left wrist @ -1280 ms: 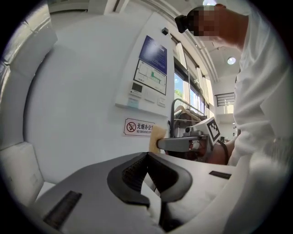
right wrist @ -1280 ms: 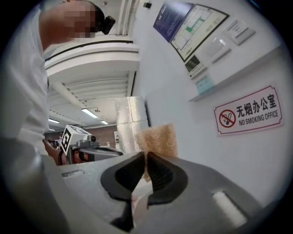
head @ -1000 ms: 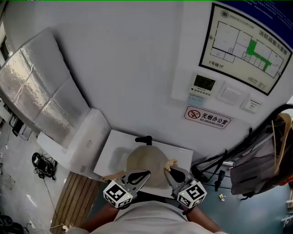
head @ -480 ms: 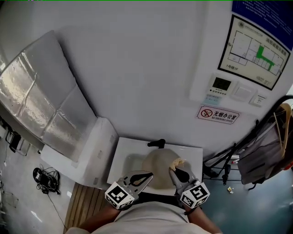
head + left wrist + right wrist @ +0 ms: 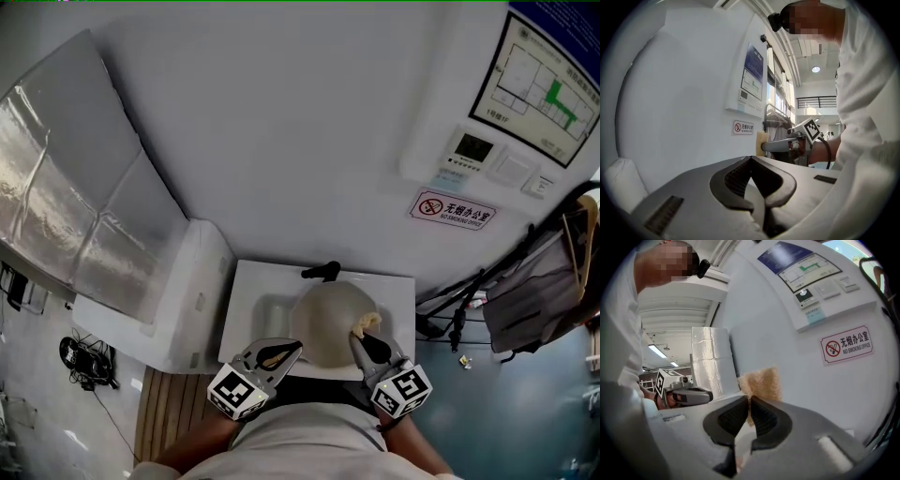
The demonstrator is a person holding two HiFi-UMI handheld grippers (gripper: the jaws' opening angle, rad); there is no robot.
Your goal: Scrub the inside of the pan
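Right gripper view: a tan scrub sponge (image 5: 761, 383) is seen clamped in the jaws of the right gripper (image 5: 749, 405), its edge left free for rubbing. The pan (image 5: 328, 323) is set on the white counter (image 5: 246, 286) just ahead. The left gripper (image 5: 751, 159) is closed on nothing, likely held ready to steady the pan.

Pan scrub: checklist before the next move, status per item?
1. Sponge secured in right hand-held gripper: ok, jaws closed on it.
2. Left hand-held gripper free: ok, jaws together, nothing between them.
3. Pan steadied: not ok, its handle on the far side is unheld; the left hand-held gripper is by the near rim, contact unclear.
4. Sponge over the pan's inside: ok in the head view, right half.
5. Sponge touching the pan surface: cannot tell.
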